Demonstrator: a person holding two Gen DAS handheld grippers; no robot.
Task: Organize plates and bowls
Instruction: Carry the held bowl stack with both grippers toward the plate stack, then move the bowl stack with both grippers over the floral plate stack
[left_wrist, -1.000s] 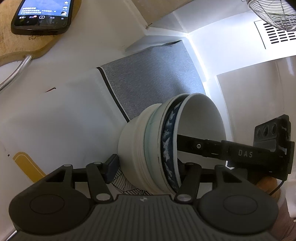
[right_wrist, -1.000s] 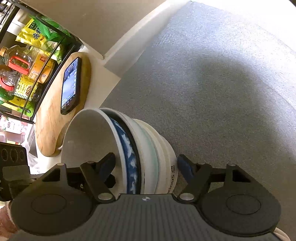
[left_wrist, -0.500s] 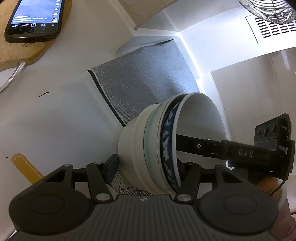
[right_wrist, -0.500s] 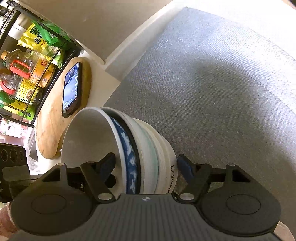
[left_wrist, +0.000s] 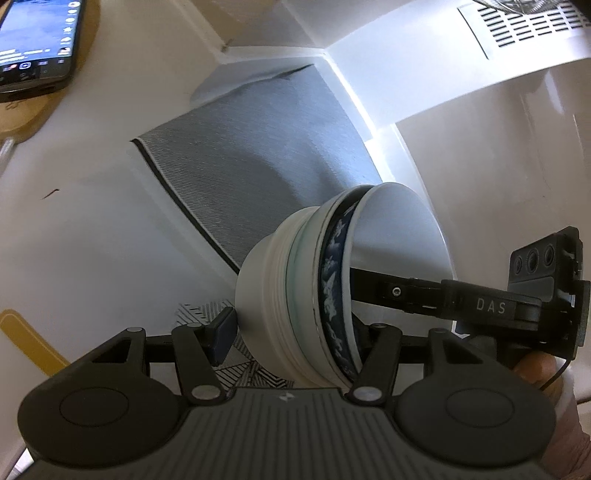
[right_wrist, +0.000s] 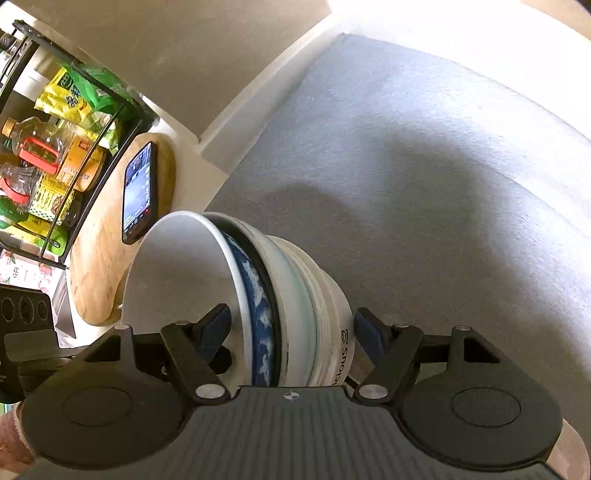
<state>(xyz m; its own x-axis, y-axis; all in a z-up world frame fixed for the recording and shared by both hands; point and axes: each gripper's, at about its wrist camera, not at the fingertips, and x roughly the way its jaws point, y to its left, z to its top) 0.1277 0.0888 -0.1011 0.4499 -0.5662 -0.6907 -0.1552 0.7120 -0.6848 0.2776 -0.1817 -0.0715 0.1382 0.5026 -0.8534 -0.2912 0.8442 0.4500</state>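
Bowls nested in a stack, tipped on their side, sit clamped between the left gripper's fingers above the grey mat; the right gripper reaches inside.

Right wrist view: the right gripper likewise grasps the stack over the mat, phone left of it.

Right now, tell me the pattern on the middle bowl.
Dark blue with white motifs on the middle bowl; right wrist view.
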